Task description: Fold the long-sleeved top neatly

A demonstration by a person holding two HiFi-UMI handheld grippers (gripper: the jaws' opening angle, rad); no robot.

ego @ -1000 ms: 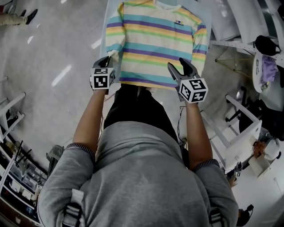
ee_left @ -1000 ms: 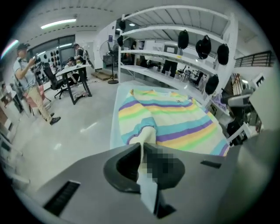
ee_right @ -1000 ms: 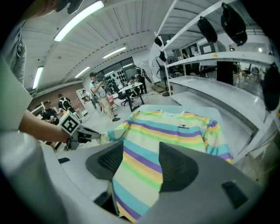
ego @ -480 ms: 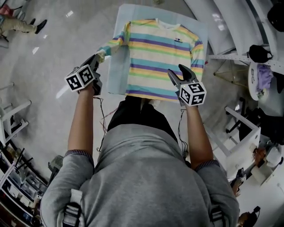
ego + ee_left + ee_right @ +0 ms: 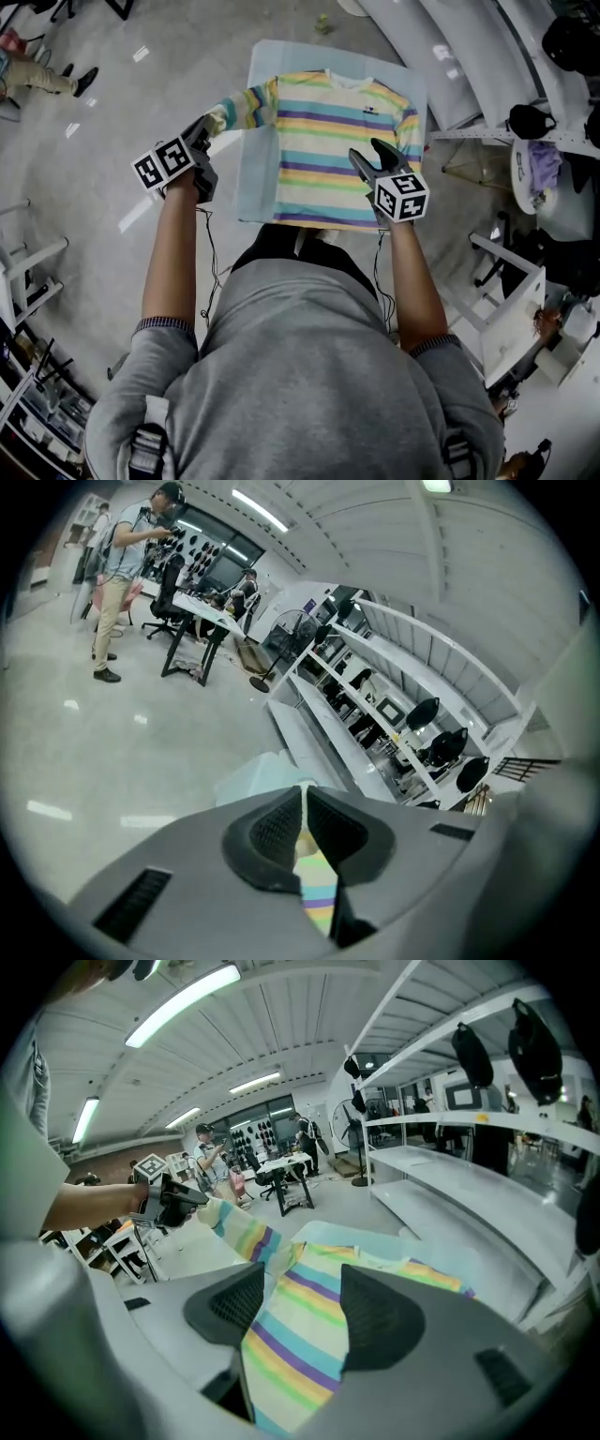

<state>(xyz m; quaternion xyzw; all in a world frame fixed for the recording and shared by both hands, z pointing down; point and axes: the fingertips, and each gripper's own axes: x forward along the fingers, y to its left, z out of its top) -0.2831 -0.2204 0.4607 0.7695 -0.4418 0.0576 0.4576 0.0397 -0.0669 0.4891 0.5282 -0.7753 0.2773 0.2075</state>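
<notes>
Left gripper (image 5: pixel 202 128) is clamping the sleeve (image 5: pixel 246 106), stretching it leftward off the top (image 5: pixel 323 141); right gripper (image 5: pixel 367 155) is hovering open above its lower half.

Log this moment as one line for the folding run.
left gripper: shut on sleeve cuff, sleeve lifted sideways | right gripper: open over striped top | top: flat on table

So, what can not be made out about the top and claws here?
Head view: chest logo too small to read.
Left gripper view: sleeve cuff mostly hidden inside the shut left claw.
Right gripper view: near hem of the striped top covered by the open right claw's body.
</notes>
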